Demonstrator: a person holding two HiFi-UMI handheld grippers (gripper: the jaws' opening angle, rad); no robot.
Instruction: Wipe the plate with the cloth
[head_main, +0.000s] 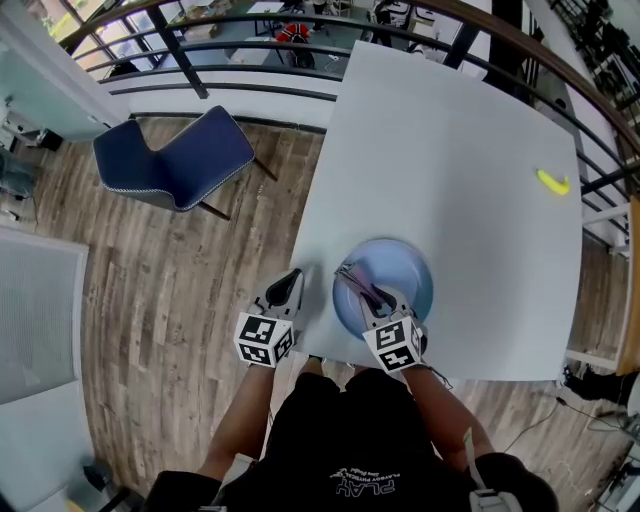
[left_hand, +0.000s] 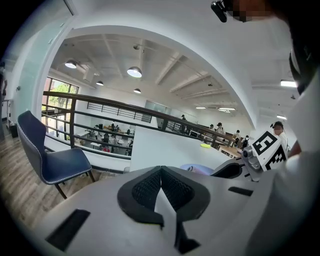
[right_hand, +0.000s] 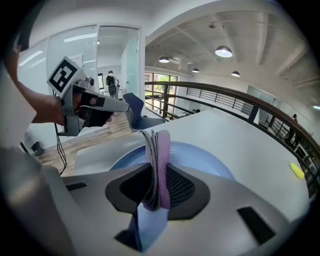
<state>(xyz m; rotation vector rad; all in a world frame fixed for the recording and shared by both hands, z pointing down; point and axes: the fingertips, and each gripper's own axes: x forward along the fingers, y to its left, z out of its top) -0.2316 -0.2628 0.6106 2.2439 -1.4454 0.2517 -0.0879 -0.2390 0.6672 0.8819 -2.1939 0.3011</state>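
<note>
The fingers of the right gripper (right_hand: 157, 174) are clamped on the cloth (right_hand: 159, 147). The cloth is folded into several layers, pink-violet with a grey side, and it stands on its edge between the two pads. Its long axis runs along the jaws. The front end comes out past the fingertips and points away from the person, over the plate (right_hand: 205, 157). A short end hangs down behind the pads. In the head view the cloth (head_main: 358, 284) lies over the near left part of the plate (head_main: 405, 275) and points away and a little to the left. I cannot tell if it touches the plate surface.

The right gripper (head_main: 372, 305) itself is above the near rim of the plate.

The fingers of the left gripper (left_hand: 161, 172) are together at the tips, with nothing between them. This gripper (head_main: 290, 284) is just beside the plate on its left, apart from it, and it points away from the person.

The plate is blue and round. It sits on the white table (head_main: 450, 180), close to the near edge.

A small yellow thing (head_main: 552, 182) lies far from the plate, to its far right on the table. A blue chair (head_main: 175, 160) stands on the wooden floor (head_main: 190, 290), well to the left of the plate and beyond it.
</note>
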